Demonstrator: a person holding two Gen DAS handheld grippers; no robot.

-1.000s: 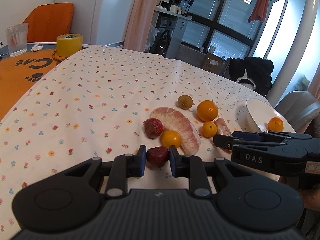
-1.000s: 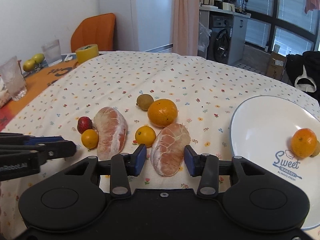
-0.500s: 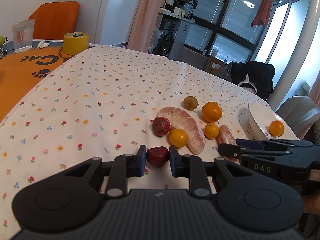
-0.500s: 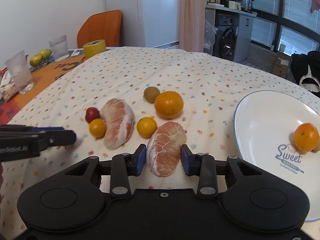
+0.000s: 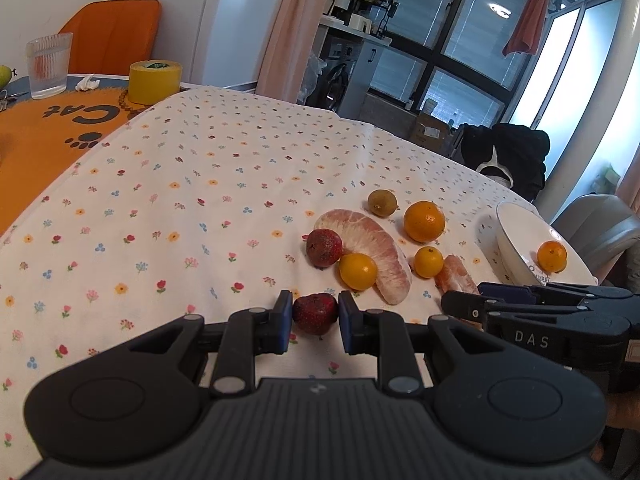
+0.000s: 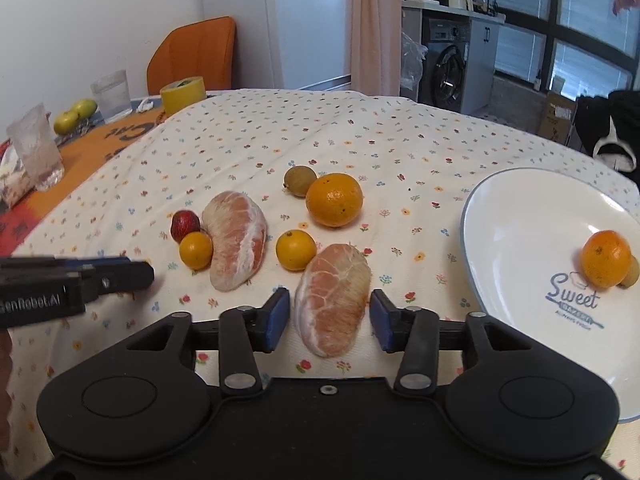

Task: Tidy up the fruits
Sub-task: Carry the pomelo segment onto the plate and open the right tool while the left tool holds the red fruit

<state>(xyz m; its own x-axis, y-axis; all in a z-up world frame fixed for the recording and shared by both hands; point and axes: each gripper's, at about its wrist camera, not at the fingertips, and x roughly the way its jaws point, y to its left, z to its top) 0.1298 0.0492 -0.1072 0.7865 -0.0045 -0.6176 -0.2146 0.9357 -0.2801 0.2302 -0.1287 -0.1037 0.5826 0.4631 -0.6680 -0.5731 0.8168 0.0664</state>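
Note:
My left gripper (image 5: 315, 314) is shut on a red strawberry (image 5: 315, 315) just above the flowered cloth. My right gripper (image 6: 330, 312) stands open around a peeled pomelo segment (image 6: 332, 300) lying on the cloth, with a narrow gap at each pad. Beyond lie a larger pomelo segment (image 6: 238, 240), a second strawberry (image 6: 185, 226), two small oranges (image 6: 296, 250) (image 6: 196, 250), a big orange (image 6: 334, 200) and a brown-green fruit (image 6: 298, 181). At the right, a white plate (image 6: 466, 216) holds an orange (image 6: 606, 258) with a small brownish fruit behind it.
An orange mat (image 5: 40, 128) at the left carries a yellow tape roll (image 5: 155, 82) and a glass (image 5: 49, 66). Another glass (image 6: 36, 152) and yellow-green fruit (image 6: 76, 114) stand there too. A grey chair (image 5: 600, 224) is beyond the plate.
The left gripper drew back and up with the strawberry in it. The right jaws closed onto the pomelo segment half a second ago and now stand wider apart.

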